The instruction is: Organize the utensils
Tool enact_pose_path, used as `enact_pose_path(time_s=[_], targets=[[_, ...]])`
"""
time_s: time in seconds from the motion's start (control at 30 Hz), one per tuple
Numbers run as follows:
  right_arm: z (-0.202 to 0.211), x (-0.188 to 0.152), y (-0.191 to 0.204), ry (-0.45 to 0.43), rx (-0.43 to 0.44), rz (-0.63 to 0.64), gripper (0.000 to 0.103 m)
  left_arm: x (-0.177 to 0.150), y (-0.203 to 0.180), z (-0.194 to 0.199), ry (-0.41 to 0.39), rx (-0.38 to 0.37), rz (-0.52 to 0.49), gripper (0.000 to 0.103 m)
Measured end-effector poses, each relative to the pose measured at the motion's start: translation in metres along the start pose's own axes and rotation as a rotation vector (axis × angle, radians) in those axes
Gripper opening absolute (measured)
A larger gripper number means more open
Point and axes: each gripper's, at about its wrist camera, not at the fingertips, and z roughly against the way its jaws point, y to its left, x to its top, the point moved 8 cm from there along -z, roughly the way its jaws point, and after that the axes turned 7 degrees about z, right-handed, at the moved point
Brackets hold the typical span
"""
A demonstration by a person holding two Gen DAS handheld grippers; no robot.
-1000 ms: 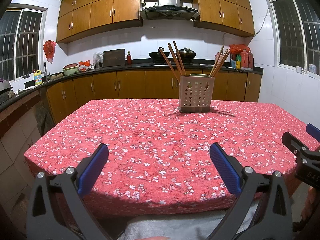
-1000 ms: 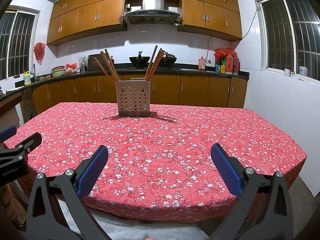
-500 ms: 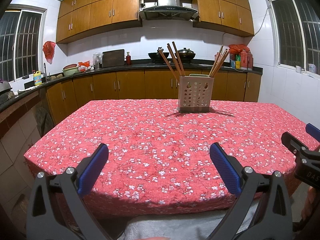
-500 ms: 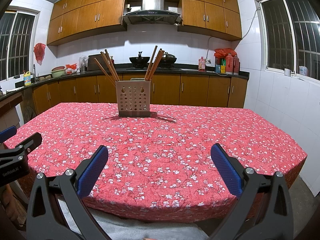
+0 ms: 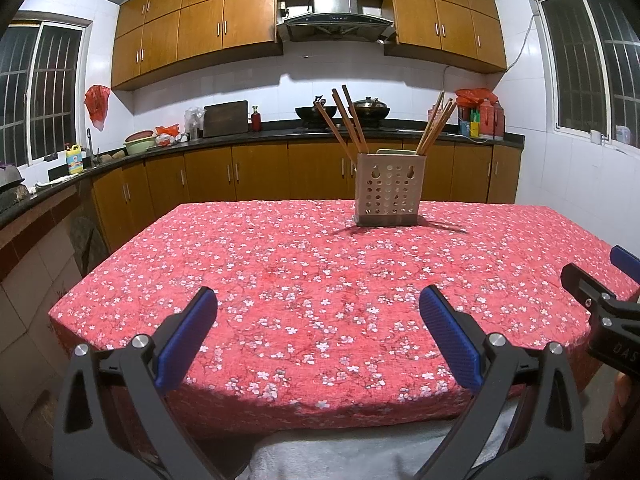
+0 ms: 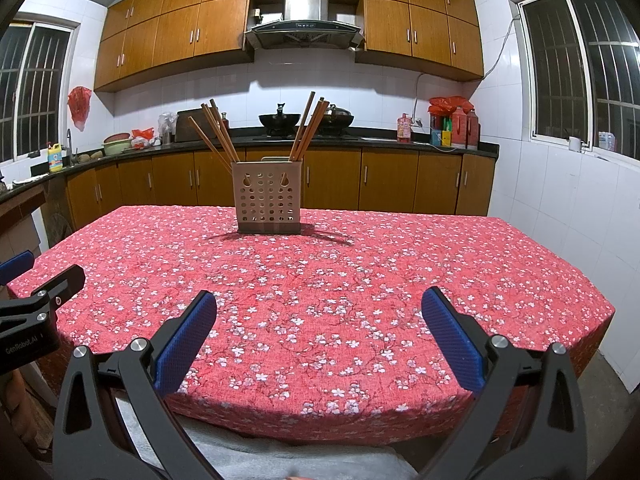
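A beige perforated utensil holder (image 5: 389,189) (image 6: 267,197) stands upright at the far side of the table. Several wooden chopsticks (image 5: 346,121) (image 6: 218,134) lean out of it in two bunches, left and right. My left gripper (image 5: 318,307) hovers open over the table's near edge, nothing between its blue pads. My right gripper (image 6: 319,310) is open too, at the near edge and well short of the holder. Each gripper shows at the side of the other's view: the right one (image 5: 602,284), the left one (image 6: 38,276).
A red floral tablecloth (image 5: 320,264) (image 6: 360,264) covers the table. Wooden cabinets and a dark counter (image 6: 400,142) with pots, bottles and a wok run along the back wall. White cloth (image 5: 344,456) lies below the near edge.
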Motion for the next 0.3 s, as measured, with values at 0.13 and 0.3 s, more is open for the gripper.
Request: enact_pose_path(time_s=[0.13,0.3], targets=[[0.0002,0.0000,-0.0002,-0.001,0.000,0.000,0.101,0.0001,0.0000,-0.0002,0.001,0.002,0.001,0.099],[0.0000,0.0000,-0.0009,-0.001,0.000,-0.001,0.101,0.0002,0.0016,-0.0001,0.001,-0.002,0.000,0.099]])
